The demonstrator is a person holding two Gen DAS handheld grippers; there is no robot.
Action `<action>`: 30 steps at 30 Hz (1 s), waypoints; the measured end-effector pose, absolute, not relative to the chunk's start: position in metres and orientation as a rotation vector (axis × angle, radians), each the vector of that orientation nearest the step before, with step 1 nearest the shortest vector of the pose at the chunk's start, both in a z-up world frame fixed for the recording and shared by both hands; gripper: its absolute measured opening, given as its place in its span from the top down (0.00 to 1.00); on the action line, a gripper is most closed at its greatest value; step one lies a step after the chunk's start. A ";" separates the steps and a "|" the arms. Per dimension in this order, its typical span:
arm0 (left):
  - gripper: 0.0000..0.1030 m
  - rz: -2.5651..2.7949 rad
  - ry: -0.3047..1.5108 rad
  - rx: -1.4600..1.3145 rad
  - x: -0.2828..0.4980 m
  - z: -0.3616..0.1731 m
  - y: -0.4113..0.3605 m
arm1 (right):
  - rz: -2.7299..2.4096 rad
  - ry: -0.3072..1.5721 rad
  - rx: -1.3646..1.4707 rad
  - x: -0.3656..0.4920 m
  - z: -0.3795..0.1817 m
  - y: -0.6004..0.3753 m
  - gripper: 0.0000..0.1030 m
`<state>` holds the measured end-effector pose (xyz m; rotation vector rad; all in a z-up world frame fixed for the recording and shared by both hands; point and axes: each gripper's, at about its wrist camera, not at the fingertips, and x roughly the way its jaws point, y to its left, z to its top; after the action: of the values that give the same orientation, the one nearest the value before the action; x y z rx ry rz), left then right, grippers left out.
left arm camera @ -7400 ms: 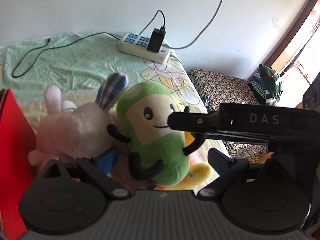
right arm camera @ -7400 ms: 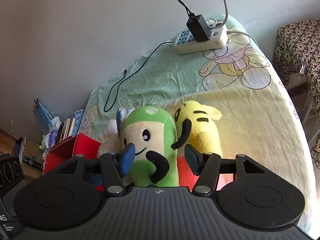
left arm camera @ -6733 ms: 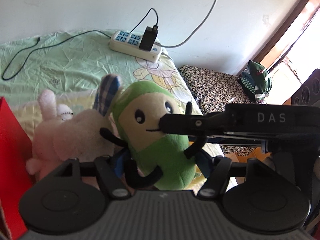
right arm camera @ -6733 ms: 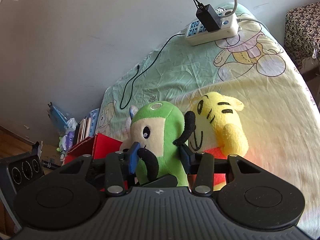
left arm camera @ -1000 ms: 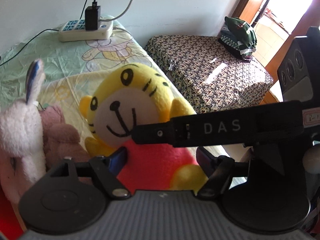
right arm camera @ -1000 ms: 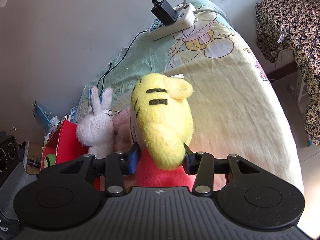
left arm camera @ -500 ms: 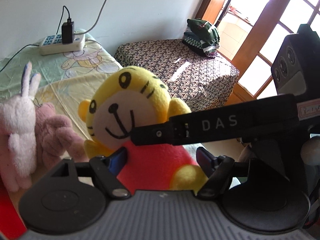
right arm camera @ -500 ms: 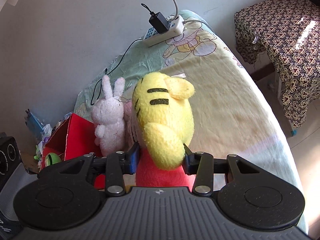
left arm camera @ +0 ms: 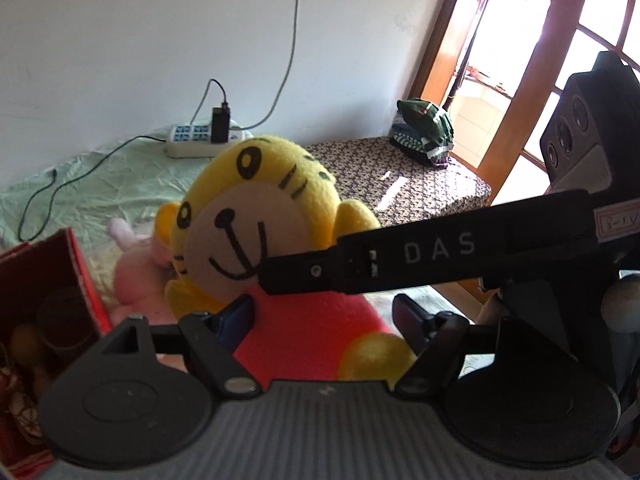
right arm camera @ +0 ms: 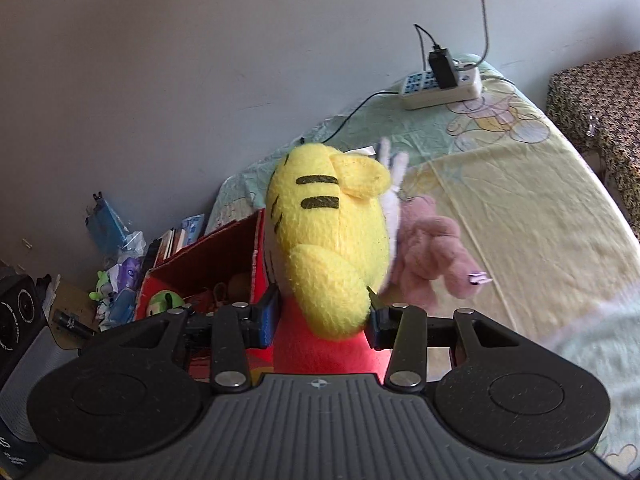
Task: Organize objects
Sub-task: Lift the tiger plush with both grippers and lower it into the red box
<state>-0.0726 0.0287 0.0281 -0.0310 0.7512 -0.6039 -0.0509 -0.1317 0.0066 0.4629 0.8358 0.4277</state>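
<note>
Bed (right arm camera: pixel 520 208) carries only the pink plush (right arm camera: pixel 432 256) now. Right hand-held gripper (right arm camera: pixel 322 322) has lifted the tiger (right arm camera: pixel 328 248), clamped at its red body, toward the red box (right arm camera: pixel 216 256); left hand-held gripper (left arm camera: pixel 324 316) flanks the tiger, contact unclear. Boxing appears imminent.

A white power strip (left arm camera: pixel 200 145) lay at the head of the bed (right arm camera: pixel 520 184), against the wall, with a black charger (left arm camera: pixel 219 124) plugged in — its thin black cable (left arm camera: pixel 72 176) trailed over the cartoon-print sheet. Beside the bed stood a surface under a brown patterned cloth (left arm camera: pixel 400 184) carrying folded green clothing (left arm camera: pixel 426 128). Books (right arm camera: pixel 168 244) and clutter lay on the floor — near a wooden-framed glass door (left arm camera: pixel 560 40).
</note>
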 end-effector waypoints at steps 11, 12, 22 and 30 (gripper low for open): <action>0.27 -0.488 0.701 -0.040 -0.066 0.045 0.128 | 0.516 0.782 0.411 -0.029 0.016 -0.033 0.57; 0.27 -0.482 0.705 -0.045 -0.063 0.044 0.135 | 0.514 0.782 0.410 -0.026 0.015 -0.026 0.57; 0.30 -0.473 0.750 -0.077 -0.031 0.014 0.180 | 0.456 0.846 0.301 0.003 -0.015 0.028 0.59; 0.23 -0.492 0.804 -0.119 -0.020 -0.016 0.191 | 0.418 0.880 0.202 0.009 -0.032 0.043 0.59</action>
<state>-0.0205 0.1908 -0.0156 -0.1192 0.8041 -0.4923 0.0088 0.0433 -0.0317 0.2018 0.8797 0.4181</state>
